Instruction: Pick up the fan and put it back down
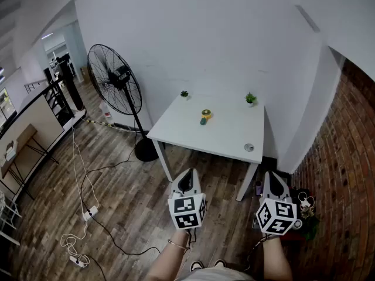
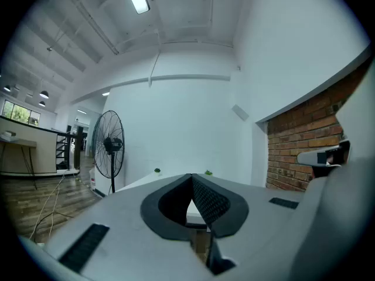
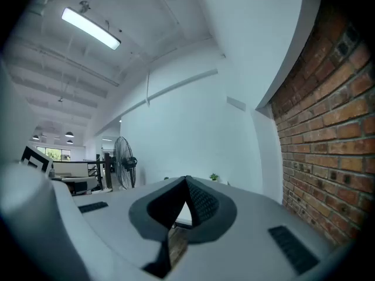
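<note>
The small fan (image 1: 205, 116), yellow-headed on a green base, is standing upright on the white table (image 1: 228, 144), well ahead of both pairs of fingers and touching neither. The left gripper (image 1: 186, 177) and right gripper (image 1: 273, 178) are pointing level, fingers pressed together and gripping nothing. A black pedestal fan (image 1: 115, 82) is standing beyond the left gripper's left.

fan (image 1: 205, 116) on table (image 1: 228, 138), floor fan (image 1: 117, 78) left
</note>
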Motion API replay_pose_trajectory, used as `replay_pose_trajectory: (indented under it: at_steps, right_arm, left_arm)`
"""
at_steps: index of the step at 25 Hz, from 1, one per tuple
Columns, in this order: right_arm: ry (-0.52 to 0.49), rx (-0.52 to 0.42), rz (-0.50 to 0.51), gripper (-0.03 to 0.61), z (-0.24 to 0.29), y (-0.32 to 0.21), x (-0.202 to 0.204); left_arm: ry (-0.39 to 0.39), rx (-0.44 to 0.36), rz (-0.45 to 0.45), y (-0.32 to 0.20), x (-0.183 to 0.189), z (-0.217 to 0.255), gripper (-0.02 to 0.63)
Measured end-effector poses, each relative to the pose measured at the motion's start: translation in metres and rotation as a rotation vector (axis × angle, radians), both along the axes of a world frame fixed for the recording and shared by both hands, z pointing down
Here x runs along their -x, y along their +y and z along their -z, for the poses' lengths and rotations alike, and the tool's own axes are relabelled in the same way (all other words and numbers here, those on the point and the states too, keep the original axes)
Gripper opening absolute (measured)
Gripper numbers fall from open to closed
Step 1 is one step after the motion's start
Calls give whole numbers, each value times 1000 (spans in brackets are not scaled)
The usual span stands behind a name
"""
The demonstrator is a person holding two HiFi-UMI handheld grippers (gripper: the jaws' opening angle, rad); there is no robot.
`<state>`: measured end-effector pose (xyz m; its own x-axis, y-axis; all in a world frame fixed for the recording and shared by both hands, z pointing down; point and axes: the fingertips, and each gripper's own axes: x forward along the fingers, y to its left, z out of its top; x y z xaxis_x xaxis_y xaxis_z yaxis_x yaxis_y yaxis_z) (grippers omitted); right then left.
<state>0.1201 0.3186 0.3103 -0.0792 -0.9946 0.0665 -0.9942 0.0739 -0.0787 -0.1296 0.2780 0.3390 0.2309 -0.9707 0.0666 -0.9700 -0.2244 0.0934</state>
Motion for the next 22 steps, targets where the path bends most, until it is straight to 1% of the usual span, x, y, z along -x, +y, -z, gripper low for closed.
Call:
replay_pose_trajectory:
  at_steps: [4, 8, 14, 18, 22]
  right_arm:
    - [3, -3, 1, 0, -1, 1, -1]
    - [-40, -7, 13, 0, -5, -1, -1]
    - [-29, 11, -3, 0, -11, 2, -3]
    - [-34, 21, -10, 0, -14, 3, -3]
    - [-44, 27, -19, 0, -16, 4, -2]
  left_arm:
    - [7, -2, 9, 0, 0, -1, 3]
    - [11, 2, 13, 0, 0, -4, 3]
    - [15, 20, 11, 2, 0, -12, 3]
    - [10, 21, 0, 1, 0, -12, 3]
    - [22, 27, -12, 1, 2, -12, 3]
